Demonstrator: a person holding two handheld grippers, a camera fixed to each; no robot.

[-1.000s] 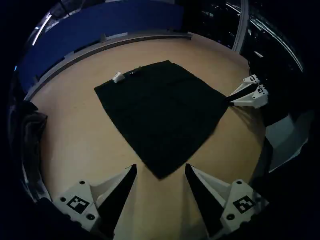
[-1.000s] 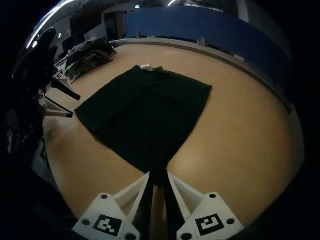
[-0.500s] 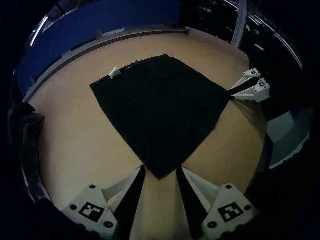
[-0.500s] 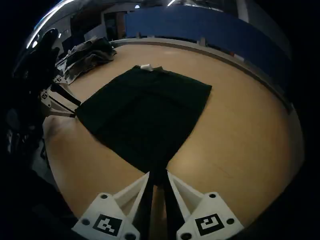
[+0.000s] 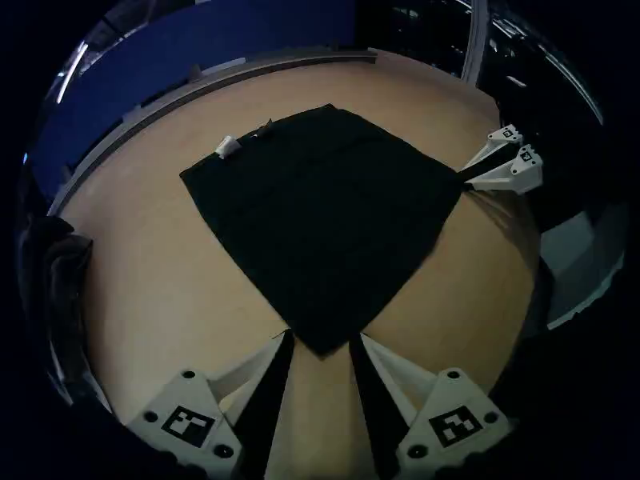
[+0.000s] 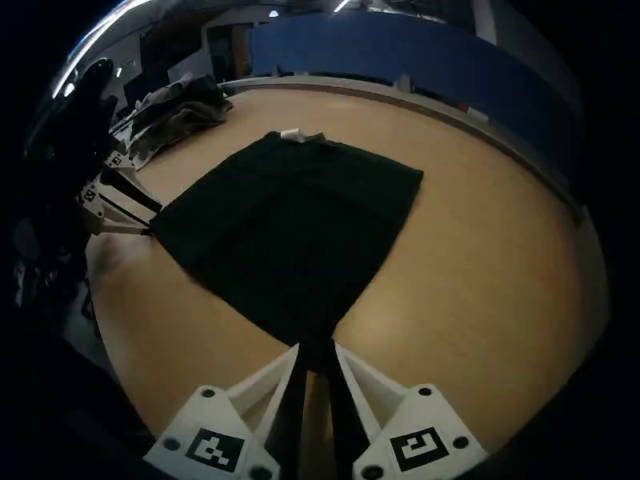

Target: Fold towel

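Observation:
A black towel lies flat on the wooden table, with a small white tag at its far edge. In the left gripper view, my left gripper stands open, its fingers close on either side of the towel's near corner. The right gripper holds the towel's right-hand corner. In the right gripper view, my right gripper is shut on the near corner of the towel. The left gripper sits at the left corner, and the tag is at the far edge.
A heap of dark clothes lies at the table's far left, and shows as a dark bundle at the left edge. A blue partition runs behind the table's curved rim. Bare wood surrounds the towel.
My left gripper's fingers have narrowed from wide apart to close around the towel's near corner, and it has edged forward. The right gripper stays shut on its corner.

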